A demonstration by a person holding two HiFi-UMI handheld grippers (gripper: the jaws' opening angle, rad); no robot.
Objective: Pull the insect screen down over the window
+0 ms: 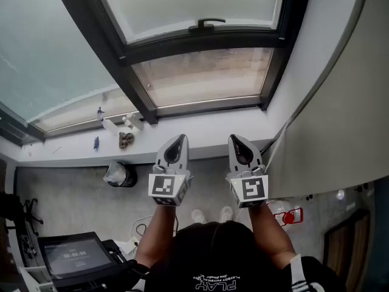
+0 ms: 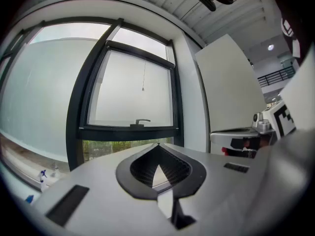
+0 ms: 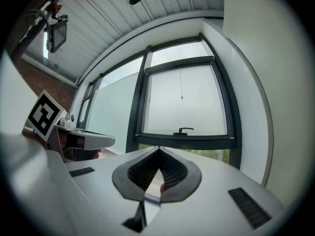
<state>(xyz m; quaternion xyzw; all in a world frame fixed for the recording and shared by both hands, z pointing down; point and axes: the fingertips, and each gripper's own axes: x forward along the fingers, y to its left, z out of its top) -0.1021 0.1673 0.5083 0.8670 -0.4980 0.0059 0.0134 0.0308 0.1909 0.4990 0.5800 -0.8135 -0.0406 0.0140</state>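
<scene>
A dark-framed window [image 1: 200, 41] fills the wall ahead, with a black handle [image 1: 206, 24] on its lower rail and a clear lower pane [image 1: 203, 75] beneath. A thin pull cord [image 2: 143, 89] with a small bead hangs in front of the frosted upper pane; the cord [image 3: 181, 97] also shows in the right gripper view. No screen is seen over the glass. My left gripper [image 1: 180, 137] and right gripper [image 1: 234, 137] are held side by side, level, pointing at the window and well short of it. Both are shut with nothing between the jaws.
On the white sill [image 1: 73, 142] at the left stand small spray bottles [image 1: 100, 112] and other bits. A white wall panel [image 1: 340, 102] rises on the right. Below are a dark bag [image 1: 120, 175], a monitor [image 1: 76, 255] and a red object [image 1: 293, 215].
</scene>
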